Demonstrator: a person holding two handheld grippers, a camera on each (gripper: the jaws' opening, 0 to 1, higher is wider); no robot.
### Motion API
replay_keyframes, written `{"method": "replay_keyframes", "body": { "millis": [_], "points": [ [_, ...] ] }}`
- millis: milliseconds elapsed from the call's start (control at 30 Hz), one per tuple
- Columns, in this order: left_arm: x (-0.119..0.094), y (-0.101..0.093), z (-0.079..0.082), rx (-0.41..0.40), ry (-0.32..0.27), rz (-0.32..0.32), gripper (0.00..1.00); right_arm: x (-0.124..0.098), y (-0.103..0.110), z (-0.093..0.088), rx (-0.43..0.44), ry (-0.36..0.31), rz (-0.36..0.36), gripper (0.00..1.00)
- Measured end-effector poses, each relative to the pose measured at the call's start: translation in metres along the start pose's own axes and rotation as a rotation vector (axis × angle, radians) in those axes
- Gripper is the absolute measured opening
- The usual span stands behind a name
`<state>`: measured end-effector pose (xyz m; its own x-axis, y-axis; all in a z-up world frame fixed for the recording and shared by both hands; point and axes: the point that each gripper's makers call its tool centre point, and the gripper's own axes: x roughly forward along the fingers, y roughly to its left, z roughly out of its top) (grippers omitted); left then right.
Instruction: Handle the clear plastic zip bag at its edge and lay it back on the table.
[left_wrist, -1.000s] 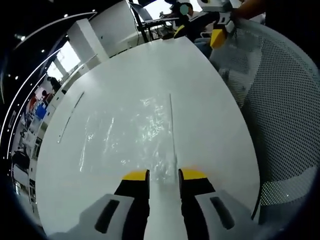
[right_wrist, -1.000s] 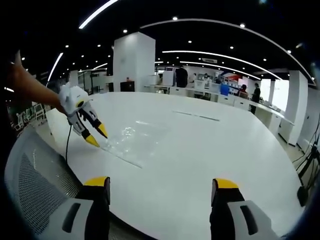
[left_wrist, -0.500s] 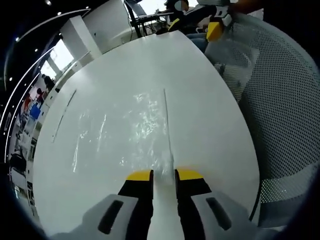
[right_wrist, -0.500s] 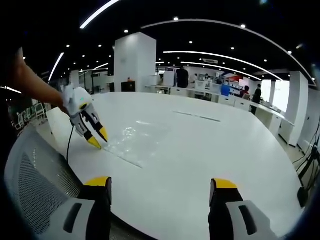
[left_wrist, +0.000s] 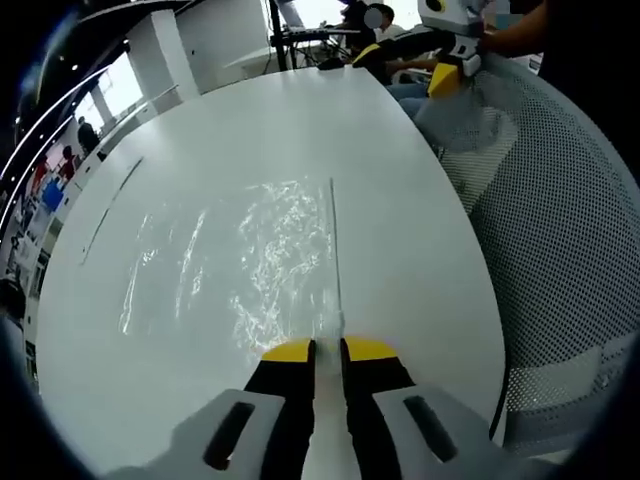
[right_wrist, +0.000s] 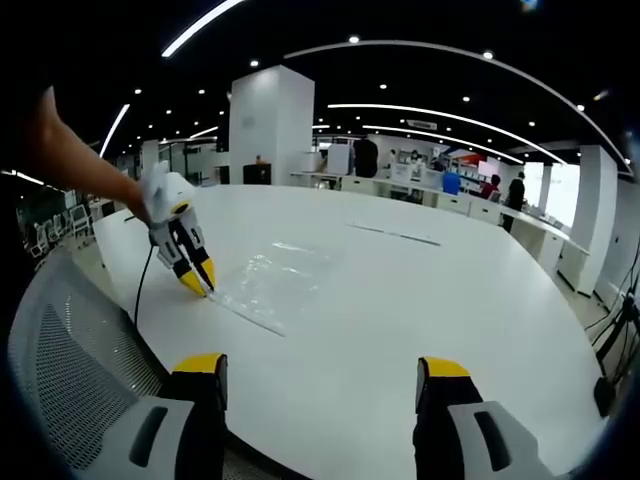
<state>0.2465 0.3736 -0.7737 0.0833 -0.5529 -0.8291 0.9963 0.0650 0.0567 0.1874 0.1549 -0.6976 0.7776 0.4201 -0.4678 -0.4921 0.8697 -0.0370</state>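
In the left gripper view, the clear crinkled plastic zip bag lay flat on the glossy white oval table, its straight zip strip running along its right side toward my left gripper. That gripper's yellow-tipped black jaws were drawn almost together, pinching the bag's near corner at the end of the strip. To the right stood a grey mesh-backed office chair, and above it my right gripper hung off the table's far edge.

In the right gripper view, the left gripper met the bag at its left corner, a bare forearm behind it. The bag rested near the table's left edge. My right gripper stood at the bottom, jaws spread wide and holding nothing, well apart from the bag.
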Motion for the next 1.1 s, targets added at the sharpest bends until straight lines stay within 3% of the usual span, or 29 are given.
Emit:
{"method": "replay_keyframes", "body": {
  "millis": [333,533,1100],
  "points": [
    [0.0002,0.0033,-0.0024,-0.075,-0.020,-0.043,0.07,0.0006,-0.0020,-0.0032,-0.002,0.008,0.002,0.74],
    [-0.0003,0.0016,-0.0005,-0.069,-0.031,-0.041,0.05,0.0014,-0.0041,-0.0049,-0.003,0.010,0.002,0.74],
    [-0.0002,0.0002,-0.0002,-0.022,0.018,-0.018,0.03,0.0013,-0.0017,-0.0039,-0.006,0.013,0.009,0.72]
  ]
}}
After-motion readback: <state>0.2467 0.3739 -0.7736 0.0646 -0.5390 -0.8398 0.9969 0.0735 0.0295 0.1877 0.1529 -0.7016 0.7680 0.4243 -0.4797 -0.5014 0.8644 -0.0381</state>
